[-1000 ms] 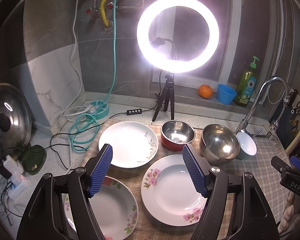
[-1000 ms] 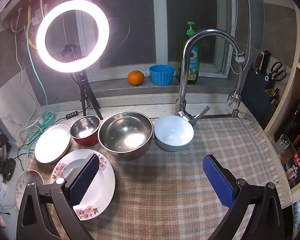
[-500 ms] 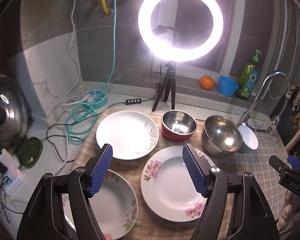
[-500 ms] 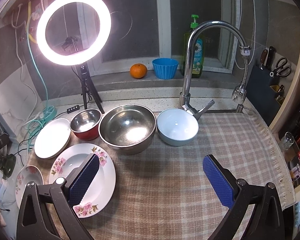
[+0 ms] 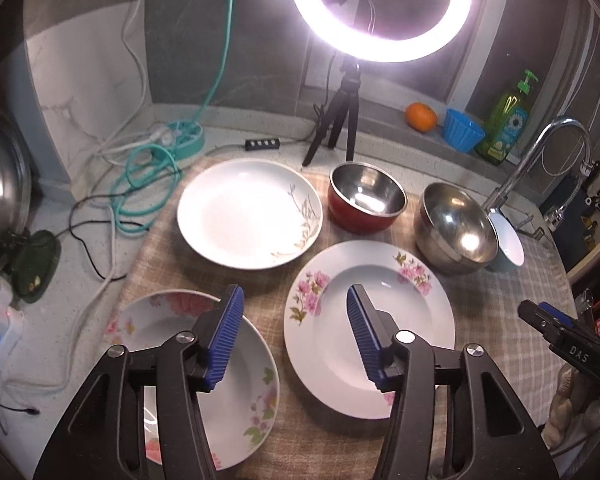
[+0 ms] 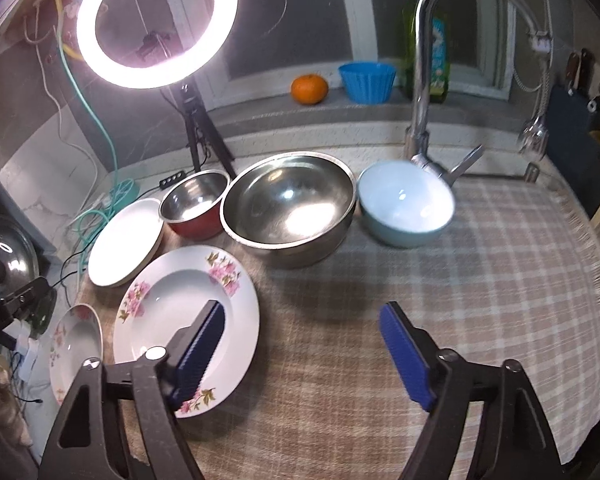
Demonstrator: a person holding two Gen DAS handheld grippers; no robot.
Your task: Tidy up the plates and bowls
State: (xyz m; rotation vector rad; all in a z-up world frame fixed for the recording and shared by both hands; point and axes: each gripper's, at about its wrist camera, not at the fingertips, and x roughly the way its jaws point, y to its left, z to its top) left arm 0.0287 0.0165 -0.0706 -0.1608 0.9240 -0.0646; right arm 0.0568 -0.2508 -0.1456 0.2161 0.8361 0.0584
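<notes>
Three plates lie on the checked cloth: a white plate with a twig pattern (image 5: pixel 244 212), a pink-flowered plate (image 5: pixel 384 320) and a smaller flowered plate (image 5: pixel 236 400) at the front left. Behind them stand a red steel-lined bowl (image 5: pixel 366 198), a big steel bowl (image 5: pixel 454 226) and a light blue bowl (image 6: pixel 406 208). My left gripper (image 5: pixel 294 330) is open and empty above the gap between the two flowered plates. My right gripper (image 6: pixel 302 350) is open and empty above the cloth, its left finger over the pink-flowered plate (image 6: pixel 172 312).
A ring light on a tripod (image 5: pixel 380 8) stands behind the dishes. A tap (image 6: pixel 424 60) rises behind the blue bowl. Cables (image 5: pixel 144 176) and a pot lid (image 5: pixel 0 184) lie left. An orange (image 6: pixel 309 89), blue cup (image 6: pixel 367 76) and soap bottle sit on the sill.
Both grippers have moved forward and tilted down toward the dishes, which now look larger and closer. Both stay open. No dish has moved.
</notes>
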